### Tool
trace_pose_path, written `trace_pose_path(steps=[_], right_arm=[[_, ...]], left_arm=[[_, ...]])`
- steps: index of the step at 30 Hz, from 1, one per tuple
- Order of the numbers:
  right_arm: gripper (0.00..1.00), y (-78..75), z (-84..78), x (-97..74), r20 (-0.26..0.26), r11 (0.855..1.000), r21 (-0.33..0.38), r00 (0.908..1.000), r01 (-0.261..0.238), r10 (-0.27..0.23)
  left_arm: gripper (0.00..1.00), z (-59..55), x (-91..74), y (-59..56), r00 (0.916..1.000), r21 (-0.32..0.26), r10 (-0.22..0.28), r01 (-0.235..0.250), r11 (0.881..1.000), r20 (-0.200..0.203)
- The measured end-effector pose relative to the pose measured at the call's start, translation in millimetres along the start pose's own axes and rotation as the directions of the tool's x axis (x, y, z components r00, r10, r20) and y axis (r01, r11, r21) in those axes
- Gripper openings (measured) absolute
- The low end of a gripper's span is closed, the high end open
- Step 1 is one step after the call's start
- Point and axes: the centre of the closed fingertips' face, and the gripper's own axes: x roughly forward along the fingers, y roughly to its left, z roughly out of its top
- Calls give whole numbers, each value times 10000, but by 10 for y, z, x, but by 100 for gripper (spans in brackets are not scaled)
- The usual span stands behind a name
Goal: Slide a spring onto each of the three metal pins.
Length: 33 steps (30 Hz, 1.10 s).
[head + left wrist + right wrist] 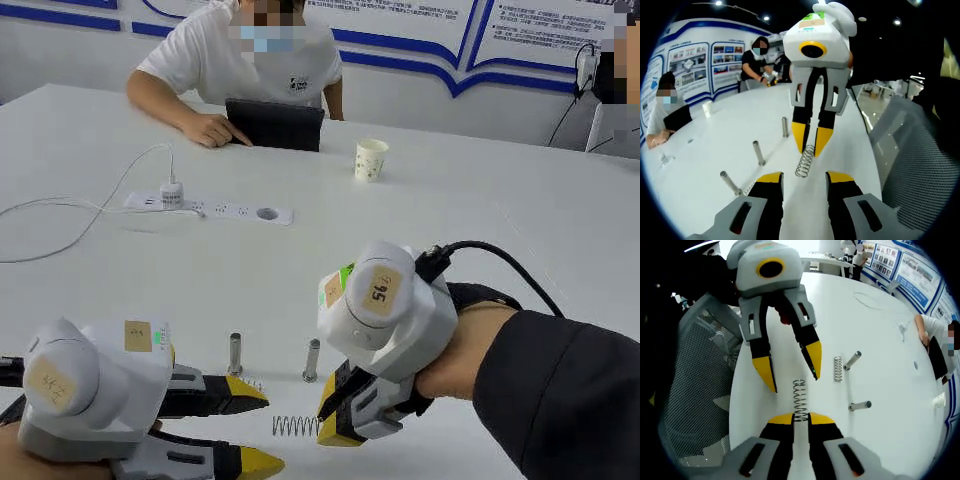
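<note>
Yellow tips of the right gripper (331, 418) pinch the spring (295, 426) lying about six o'clock from the nearest metal pin (312, 360), left gripper (255, 427) spread wide; lift gently and keep it straight.

Two plain metal pins stand upright side by side, the left pin (235, 353) and the right pin (312, 360). A spring (296, 426) lies flat nearer than both, its right end pinched in the right gripper (330, 430). A second spring (250, 383) lies just right of the left pin.
</note>
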Motion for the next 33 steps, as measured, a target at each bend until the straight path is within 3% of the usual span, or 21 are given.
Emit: trace_pose_path(steps=[17,33], right_arm=[[11,95,77,-40,-133,9987,-497,9998,-149,143],[11,106,271,-225,371,9978,-661,9993,62,-37]], left_arm=[[13,70,26,-94,9994,638,-327,318,9975,136],[12,63,22,-93,9994,720,-315,307,9969,111]])
